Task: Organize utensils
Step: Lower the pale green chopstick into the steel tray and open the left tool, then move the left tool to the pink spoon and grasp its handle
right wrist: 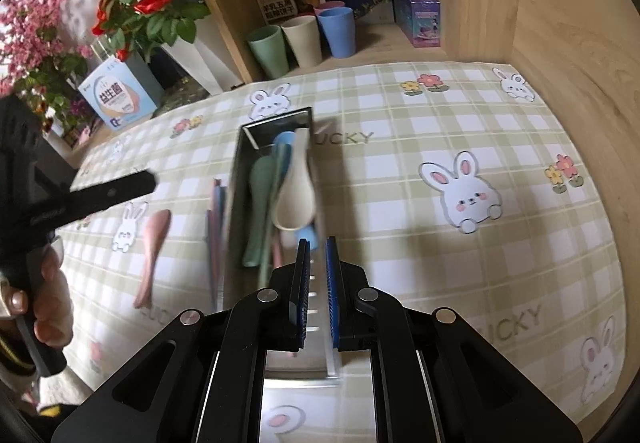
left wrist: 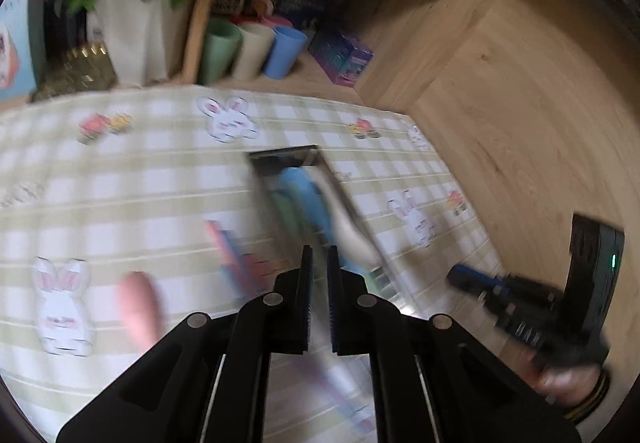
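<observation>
Utensils in the long steel tray [right wrist: 240,179] sit crowded; my left claw [left wrist: 319,263] and right claw [right wrist: 318,255], both clenched empty, could jostle them, while the pink plastic spoon [right wrist: 152,247] lies left of centre on the table.

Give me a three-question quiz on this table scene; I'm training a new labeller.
1. True or false: the pink spoon lies inside the metal tray.
2. Which spoon in the tray is palest? A green B white C blue
3. Fill in: the three cups stand on the wooden ____.

Key: 1 false, it lies on the tablecloth beside the tray. 2 B, the white spoon. 3 shelf.
</observation>
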Demonstrator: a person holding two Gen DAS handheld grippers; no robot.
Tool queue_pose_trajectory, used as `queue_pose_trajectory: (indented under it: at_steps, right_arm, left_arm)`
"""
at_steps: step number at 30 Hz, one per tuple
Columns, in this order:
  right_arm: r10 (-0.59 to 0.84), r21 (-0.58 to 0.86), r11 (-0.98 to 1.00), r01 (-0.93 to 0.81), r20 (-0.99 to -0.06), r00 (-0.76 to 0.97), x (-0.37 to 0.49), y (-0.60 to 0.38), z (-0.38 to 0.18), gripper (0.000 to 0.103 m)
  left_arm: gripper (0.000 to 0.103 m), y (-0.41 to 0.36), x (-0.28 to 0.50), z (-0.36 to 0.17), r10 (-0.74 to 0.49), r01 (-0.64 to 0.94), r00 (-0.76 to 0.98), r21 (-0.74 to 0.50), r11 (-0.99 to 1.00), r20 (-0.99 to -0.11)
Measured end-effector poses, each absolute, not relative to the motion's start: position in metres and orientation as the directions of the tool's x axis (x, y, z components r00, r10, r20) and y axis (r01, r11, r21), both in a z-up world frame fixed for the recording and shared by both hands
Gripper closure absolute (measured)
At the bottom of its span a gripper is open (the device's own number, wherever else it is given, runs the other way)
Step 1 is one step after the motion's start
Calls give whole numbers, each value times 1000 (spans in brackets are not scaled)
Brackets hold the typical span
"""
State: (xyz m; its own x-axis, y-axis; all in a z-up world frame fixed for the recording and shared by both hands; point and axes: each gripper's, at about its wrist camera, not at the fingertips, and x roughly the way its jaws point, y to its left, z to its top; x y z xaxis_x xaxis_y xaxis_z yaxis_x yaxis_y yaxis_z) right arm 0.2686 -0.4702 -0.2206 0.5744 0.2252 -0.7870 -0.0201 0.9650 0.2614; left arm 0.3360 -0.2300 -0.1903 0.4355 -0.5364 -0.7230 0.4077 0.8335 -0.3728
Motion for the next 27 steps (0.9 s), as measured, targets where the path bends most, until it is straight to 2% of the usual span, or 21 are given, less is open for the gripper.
queue_pose_trajectory:
  at_steps: [3, 6, 10, 14, 21, 27]
  right_arm:
    - [249, 296, 955, -16, -774, 582, 268, -459, -224, 94]
    - [275, 326, 945, -18, -762, 586, 266, -444, -228, 94]
    - [311, 363, 931, -25, -758, 574, 264, -429, -235, 94]
    - [315, 365, 931, -26, -764, 563, 263, -424, -240, 94]
    - [298, 360, 933, -2, -769, 566, 259, -435, -242, 94]
    - [297, 368, 930, 13, -769, 566, 259, -441, -244, 94]
  left_arm:
    - [96, -198, 331, -191, -493, 399, 457, -325, 858, -740]
    - [88, -163, 327, -203, -464, 363, 459, -317, 876, -757]
    - [88, -136, 323, -227, -403, 319, 443, -279, 906, -801]
    - [86, -138, 318, -245, -377, 318, 423, -255, 913, -824]
    - [72, -160, 310, -263, -328, 302, 410, -213, 929, -851]
    - [72, -163, 313, -275, -271, 275, 414, -164, 947, -869]
